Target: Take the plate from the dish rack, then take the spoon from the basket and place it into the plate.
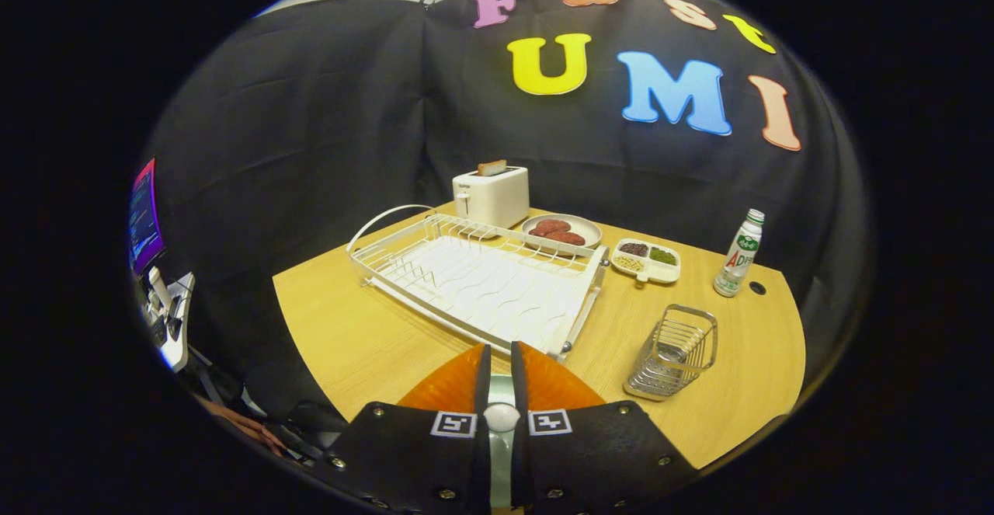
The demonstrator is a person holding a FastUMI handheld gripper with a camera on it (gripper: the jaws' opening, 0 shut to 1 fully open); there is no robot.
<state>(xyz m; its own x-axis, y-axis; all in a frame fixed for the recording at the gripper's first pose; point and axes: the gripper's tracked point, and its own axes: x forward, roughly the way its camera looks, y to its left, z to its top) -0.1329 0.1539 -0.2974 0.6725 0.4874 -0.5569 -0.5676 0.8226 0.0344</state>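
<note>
Black cloth is hung as the backdrop across the upper half of the picture, and a pale wooden table (365, 328) is spread below it through the middle. A white wire dish rack (481, 282) is set at the centre of the table, just beyond the fingers. The gripper (501, 356) is seen at the lower middle, with its fingers drawn close together. An orange plate (446, 387) is laid flat on the table beneath them, showing on both sides of the fingers and close to the rack's near rim. A white toaster (491, 196) is stood behind the rack, and a slice of toast (491, 167) is raised from its slot. A wire basket (674, 352) is placed at the lower right, beside the rack's near corner. A grey dish (594, 229) bearing brown patties (557, 231) is set behind the rack, right of the toaster. A divided tray (646, 260) is found to its right, and a small bottle (739, 255) is stood further right. The spoon (502, 416) is clamped between both fingers over the orange plate; only a narrow pale strip and a rounded white end are shown.
</note>
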